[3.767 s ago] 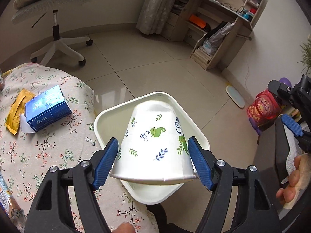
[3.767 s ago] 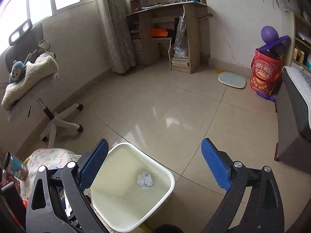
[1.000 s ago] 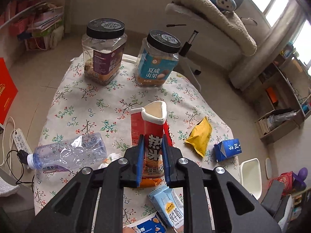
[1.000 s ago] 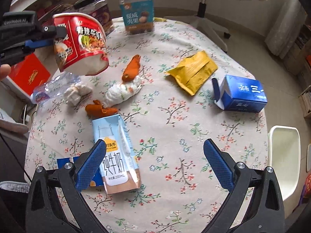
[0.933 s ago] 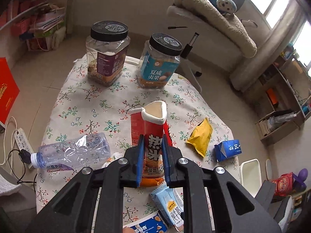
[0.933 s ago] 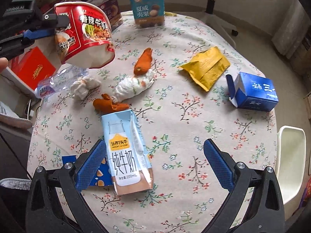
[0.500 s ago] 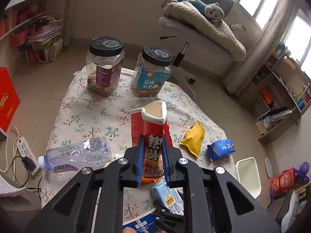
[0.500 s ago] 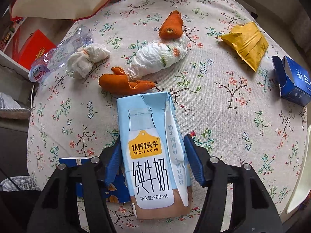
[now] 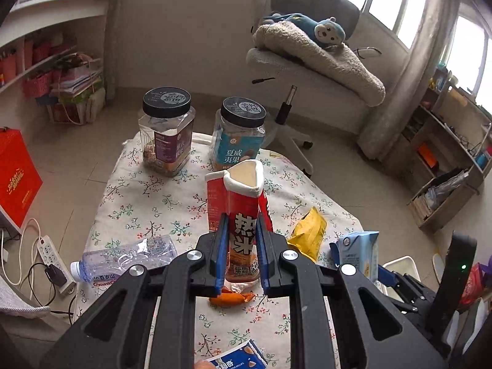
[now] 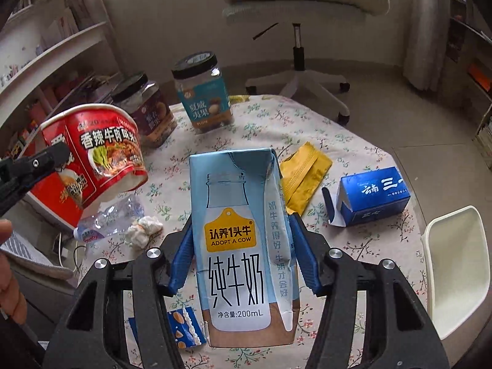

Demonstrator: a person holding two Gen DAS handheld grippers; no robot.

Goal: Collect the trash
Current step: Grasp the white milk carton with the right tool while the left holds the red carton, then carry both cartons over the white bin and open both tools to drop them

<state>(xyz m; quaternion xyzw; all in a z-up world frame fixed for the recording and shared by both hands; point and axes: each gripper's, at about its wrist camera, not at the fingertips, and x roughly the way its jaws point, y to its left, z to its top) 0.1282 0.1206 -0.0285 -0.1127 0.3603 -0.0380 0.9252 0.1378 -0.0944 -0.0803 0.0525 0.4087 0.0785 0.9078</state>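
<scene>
My left gripper (image 9: 241,253) is shut on a squashed red instant noodle cup (image 9: 238,203) and holds it above the floral table; the cup also shows in the right wrist view (image 10: 98,156). My right gripper (image 10: 243,255) is shut on a light blue milk carton (image 10: 240,240) and holds it lifted off the table; the carton also shows in the left wrist view (image 9: 358,253). The white trash bin (image 10: 455,264) stands beside the table at the right.
On the table lie a yellow packet (image 10: 303,178), a blue box (image 10: 372,195), a crushed water bottle (image 9: 123,259), a crumpled tissue (image 10: 143,230), an orange peel (image 9: 232,298) and a blue snack wrapper (image 10: 181,329). Two black-lidded jars (image 9: 167,132) (image 9: 240,136) stand at the far edge. An office chair (image 9: 307,61) is behind.
My right gripper has closed on the milk carton and lifted it off the table. My left gripper still holds the noodle cup and has risen a little.
</scene>
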